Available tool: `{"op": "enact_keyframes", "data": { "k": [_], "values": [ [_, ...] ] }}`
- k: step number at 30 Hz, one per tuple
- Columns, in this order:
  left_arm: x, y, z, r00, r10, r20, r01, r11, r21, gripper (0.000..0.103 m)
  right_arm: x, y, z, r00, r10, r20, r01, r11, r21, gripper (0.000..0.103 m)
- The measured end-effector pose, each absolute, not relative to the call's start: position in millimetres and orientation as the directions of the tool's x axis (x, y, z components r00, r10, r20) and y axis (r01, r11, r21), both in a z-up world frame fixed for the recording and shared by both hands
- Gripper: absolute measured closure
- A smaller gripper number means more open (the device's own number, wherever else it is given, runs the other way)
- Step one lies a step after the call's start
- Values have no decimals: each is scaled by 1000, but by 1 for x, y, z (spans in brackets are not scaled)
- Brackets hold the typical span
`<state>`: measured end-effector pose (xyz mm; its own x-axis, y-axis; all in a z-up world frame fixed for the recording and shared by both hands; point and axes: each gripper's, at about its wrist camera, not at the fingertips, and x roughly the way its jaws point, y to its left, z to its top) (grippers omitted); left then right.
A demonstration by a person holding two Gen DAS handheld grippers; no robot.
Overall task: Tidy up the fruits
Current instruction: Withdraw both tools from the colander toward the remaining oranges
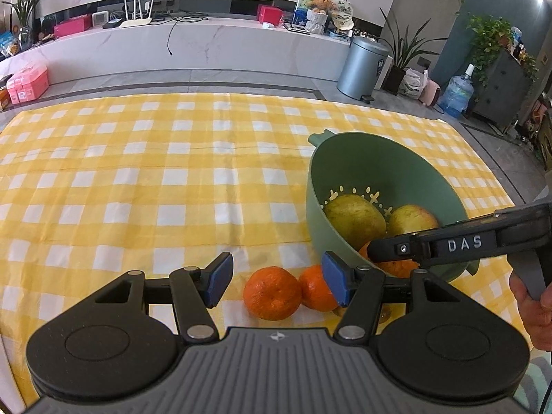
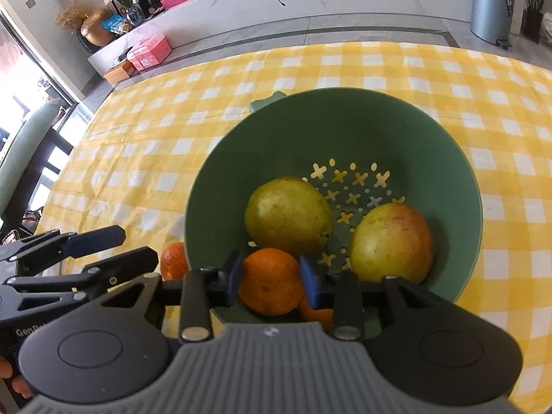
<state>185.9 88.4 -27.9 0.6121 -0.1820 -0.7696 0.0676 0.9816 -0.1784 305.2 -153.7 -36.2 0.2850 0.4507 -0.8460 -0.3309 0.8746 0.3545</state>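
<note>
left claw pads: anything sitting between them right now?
Left wrist view: the left claw stands open over two oranges on the cloth, one orange in the gap, the second orange partly behind its right pad.

Green colander (image 2: 345, 131) holding two pears (image 2: 288, 215), orange (image 2: 269, 281), oranges beside (image 1: 270, 293)

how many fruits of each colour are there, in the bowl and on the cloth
orange fruits: 3 (2 on the checked cloth, 1 in the green bowl, in the right tool)
yellow-green fruits: 2 (both in the bowl)
total: 5
A sliver of orange under the right tool may be one more; cannot tell.
</note>
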Motion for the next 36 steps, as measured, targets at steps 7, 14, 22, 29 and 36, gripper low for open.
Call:
{"op": "enact_keyframes", "data": {
  "k": [7, 14, 22, 29, 36],
  "values": [
    [187, 90, -30, 605, -173, -777, 58, 983, -174, 33, 320, -146, -44, 294, 431, -853, -286, 891, 352, 66],
    [186, 89, -30, 584, -192, -789, 92, 981, -171, 33, 323, -139, -47, 328, 347, -879, -331, 913, 237, 64],
    [183, 86, -37, 539, -205, -817, 128, 979, -162, 33, 288, -156, -22, 424, 405, -810, -343, 900, 270, 64],
    [168, 77, -35, 570, -222, -791, 233, 967, -103, 33, 228, -172, -5, 589, 448, -673, -342, 892, 295, 63],
    [159, 74, -43, 598, -195, -778, 318, 948, 6, 35, 165, -170, -8, 697, 446, -562, -377, 894, 241, 63]
  ]
}}
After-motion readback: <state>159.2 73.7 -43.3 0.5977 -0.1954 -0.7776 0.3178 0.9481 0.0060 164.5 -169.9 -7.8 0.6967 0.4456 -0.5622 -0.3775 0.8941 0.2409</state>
